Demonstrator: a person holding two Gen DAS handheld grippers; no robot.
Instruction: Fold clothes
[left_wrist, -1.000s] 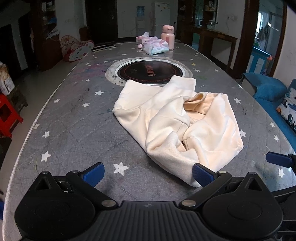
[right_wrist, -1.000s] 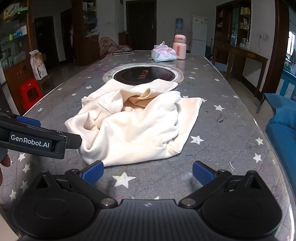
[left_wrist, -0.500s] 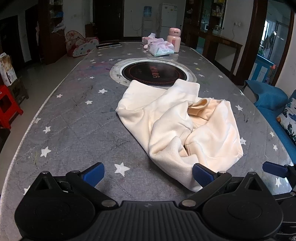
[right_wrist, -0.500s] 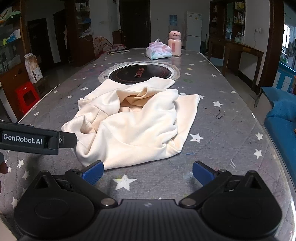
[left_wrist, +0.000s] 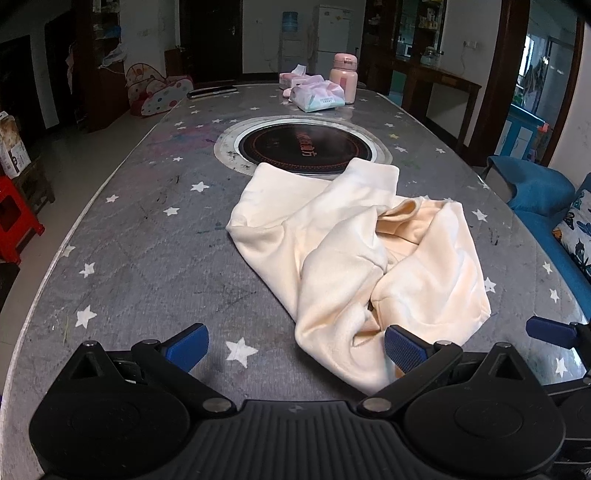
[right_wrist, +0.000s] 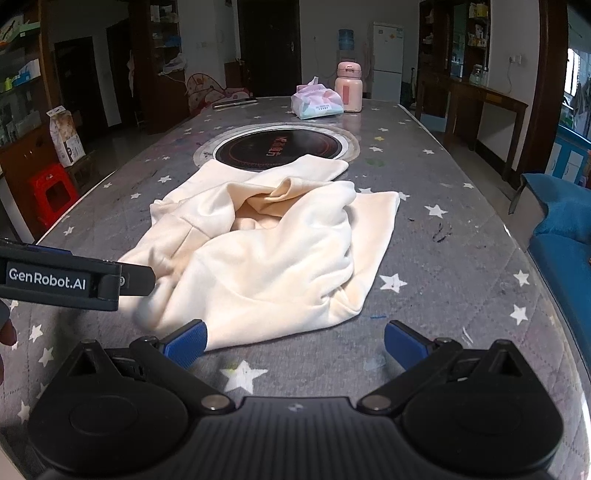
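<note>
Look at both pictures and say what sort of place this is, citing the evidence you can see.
Probably a home dining or living room: a long grey star-patterned table with a round black built-in cooktop, a white refrigerator by the far wall, and a blue sofa alongside.

Ahead of my left gripper (left_wrist: 293, 349) the table (left_wrist: 147, 258) lies bare on the left side, star-printed cover all the way up to the round hob (left_wrist: 303, 149); I could pass there freely. Its right finger is just at the near edge of the crumpled garment (left_wrist: 354, 258), which fills the middle. My right gripper (right_wrist: 293, 341) has open table between its fingers and off to the right, up to the table's edge. On its left the other gripper's body (right_wrist: 62, 280) juts across the garment's corner. At the far end stand a tissue pack (left_wrist: 317, 98) and a pink bottle (left_wrist: 343, 77), well apart from the cloth.
</note>
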